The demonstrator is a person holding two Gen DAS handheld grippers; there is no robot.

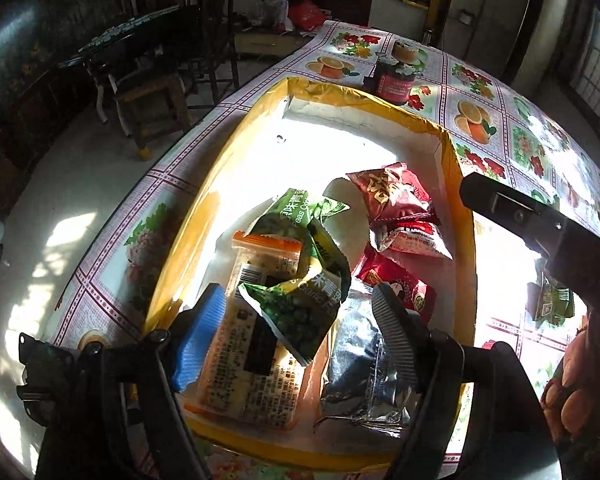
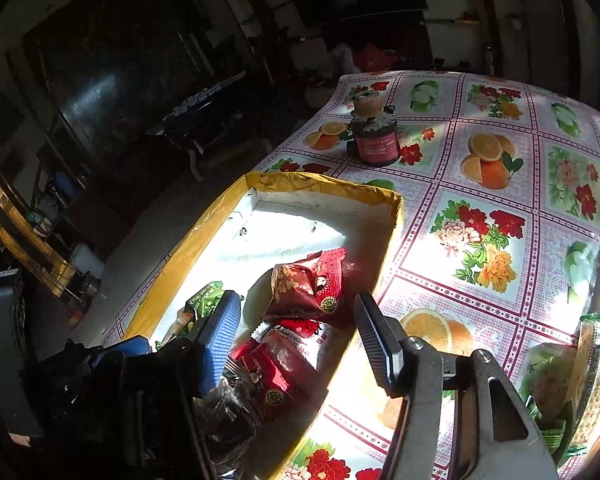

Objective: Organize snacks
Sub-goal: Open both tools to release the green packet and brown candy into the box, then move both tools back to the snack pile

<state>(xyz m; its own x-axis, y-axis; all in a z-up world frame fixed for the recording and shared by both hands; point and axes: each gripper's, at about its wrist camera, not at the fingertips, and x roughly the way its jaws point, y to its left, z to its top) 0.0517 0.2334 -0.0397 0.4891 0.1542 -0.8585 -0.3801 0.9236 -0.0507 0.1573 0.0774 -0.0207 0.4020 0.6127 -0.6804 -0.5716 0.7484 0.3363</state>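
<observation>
While snacks [image 1: 300, 280] crowd near, box [image 1: 228, 160] far end lies bare

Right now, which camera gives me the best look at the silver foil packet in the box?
The left wrist view: the silver foil packet lies near the box's front edge, lit, mostly uncovered. The right wrist view shows the silver foil packet only as a dark, crinkled patch low in frame, partly hidden.

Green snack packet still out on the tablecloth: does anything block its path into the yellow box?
Only the box's own right wall lies between the green packet and the inside; it must be lifted over. The right gripper hangs open above the red packets, with nothing between its fingers.
</observation>
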